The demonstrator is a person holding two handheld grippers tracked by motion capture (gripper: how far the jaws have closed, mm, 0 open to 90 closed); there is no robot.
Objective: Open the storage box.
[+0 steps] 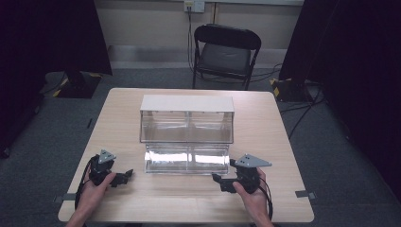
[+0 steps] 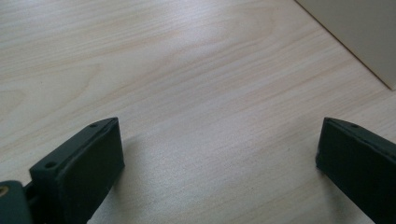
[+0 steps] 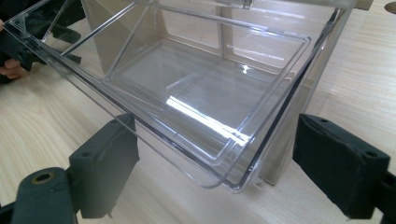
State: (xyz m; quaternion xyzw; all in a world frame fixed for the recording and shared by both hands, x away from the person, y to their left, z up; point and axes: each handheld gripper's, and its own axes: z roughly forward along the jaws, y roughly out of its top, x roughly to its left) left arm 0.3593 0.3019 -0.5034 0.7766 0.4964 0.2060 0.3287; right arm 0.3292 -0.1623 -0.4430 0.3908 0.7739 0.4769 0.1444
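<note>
On the table [image 1: 265,137] stands a clear bin [image 1: 187,124] with its drawer [image 3: 196,93] pulled out toward the person. Left gripper [image 1: 126,176] rests wide open, empty, beside it. Right gripper [image 3: 215,163], wide open too, straddles the drawer's corner without gripping.

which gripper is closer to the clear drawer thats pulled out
Right. The right gripper sits just off the clear drawer's front right corner, jaws open toward it. The left gripper rests on the table farther off its left end.
</note>
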